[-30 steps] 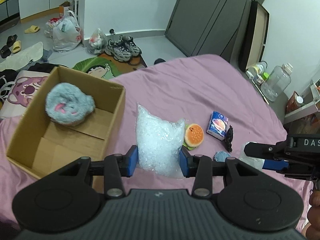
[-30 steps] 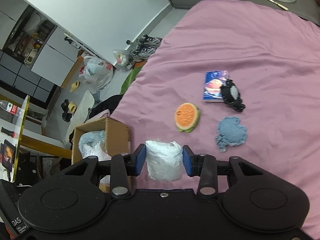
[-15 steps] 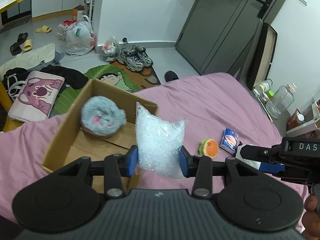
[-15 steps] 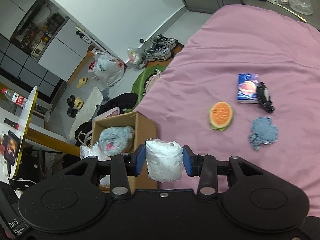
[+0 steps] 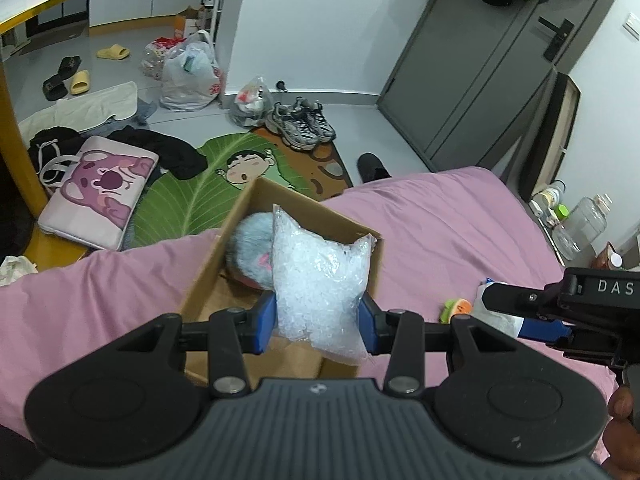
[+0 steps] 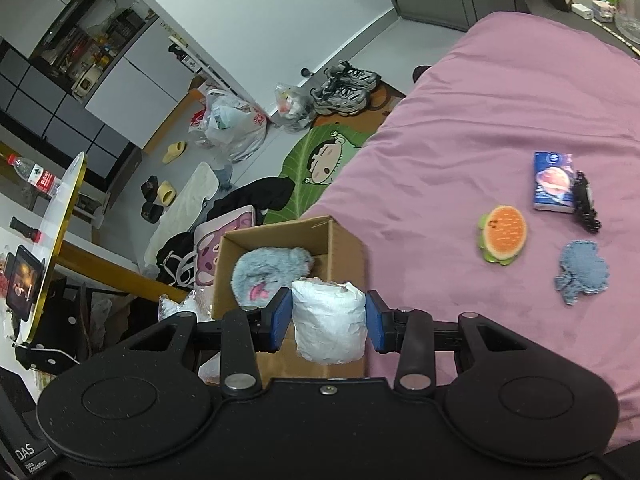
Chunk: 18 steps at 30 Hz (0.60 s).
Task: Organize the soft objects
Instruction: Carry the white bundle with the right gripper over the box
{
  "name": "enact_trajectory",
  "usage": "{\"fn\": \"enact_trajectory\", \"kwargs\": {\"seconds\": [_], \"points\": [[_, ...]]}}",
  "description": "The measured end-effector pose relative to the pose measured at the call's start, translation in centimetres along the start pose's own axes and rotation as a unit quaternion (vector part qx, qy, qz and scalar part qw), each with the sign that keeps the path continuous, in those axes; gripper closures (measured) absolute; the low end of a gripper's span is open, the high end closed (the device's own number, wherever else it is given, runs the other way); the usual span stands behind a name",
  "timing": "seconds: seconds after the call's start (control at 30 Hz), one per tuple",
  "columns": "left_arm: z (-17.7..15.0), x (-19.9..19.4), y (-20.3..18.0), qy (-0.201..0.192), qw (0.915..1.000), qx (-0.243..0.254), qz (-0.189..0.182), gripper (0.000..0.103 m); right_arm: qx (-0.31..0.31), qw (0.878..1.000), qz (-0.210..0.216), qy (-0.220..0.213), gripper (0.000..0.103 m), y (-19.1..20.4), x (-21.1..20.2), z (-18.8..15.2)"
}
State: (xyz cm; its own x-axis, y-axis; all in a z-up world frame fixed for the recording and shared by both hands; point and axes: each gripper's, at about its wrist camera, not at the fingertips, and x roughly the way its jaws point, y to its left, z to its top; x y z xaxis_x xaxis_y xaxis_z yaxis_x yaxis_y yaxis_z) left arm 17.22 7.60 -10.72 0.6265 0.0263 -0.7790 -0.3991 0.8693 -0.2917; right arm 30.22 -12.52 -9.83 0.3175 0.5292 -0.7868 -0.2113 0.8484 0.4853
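My left gripper [image 5: 318, 320] is shut on a clear bag of white beads [image 5: 320, 280], held over the open cardboard box [image 5: 208, 276] on the pink bed. A grey fluffy plush [image 5: 250, 254] lies inside the box. My right gripper [image 6: 328, 320] is shut on a white soft roll [image 6: 330, 326], right beside the box [image 6: 346, 248] with the plush [image 6: 268, 270] in it. In the left wrist view the right gripper [image 5: 520, 312] shows at the right edge. On the bed lie a burger plush [image 6: 502, 234], a blue knitted piece [image 6: 582, 272], a blue packet [image 6: 552, 180] and a black item [image 6: 586, 204].
The box stands at the bed's edge; beyond it the floor holds a leaf rug [image 5: 192, 196], a purple bag [image 5: 100, 192], dark clothes, sneakers [image 5: 302, 126], plastic bags and slippers. A round table [image 6: 60, 208] stands left. Bottles and jars [image 5: 584, 220] sit beside the bed.
Both grippers have carried their loads leftward across the bed toward the box. The bead bag now hangs over the box, and the white roll is next to it.
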Motion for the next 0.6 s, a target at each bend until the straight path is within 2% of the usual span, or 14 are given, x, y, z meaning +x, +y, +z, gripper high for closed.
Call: {"fn": "enact_trajectory", "kwargs": {"seconds": [0.27,0.6], "points": [[0.9,0.3,2.3,0.007,0.9999,-0.010,0.003,0.061,-0.004,1.000,-0.002,0.010,0.064,1.8,1.8,-0.2],[1.5,2.5,4.2,0.035,0.9990,-0.023,0.017,0.061,-0.004,1.000,0.000,0.029,0.064,3.0,4.3,0.2]]}}
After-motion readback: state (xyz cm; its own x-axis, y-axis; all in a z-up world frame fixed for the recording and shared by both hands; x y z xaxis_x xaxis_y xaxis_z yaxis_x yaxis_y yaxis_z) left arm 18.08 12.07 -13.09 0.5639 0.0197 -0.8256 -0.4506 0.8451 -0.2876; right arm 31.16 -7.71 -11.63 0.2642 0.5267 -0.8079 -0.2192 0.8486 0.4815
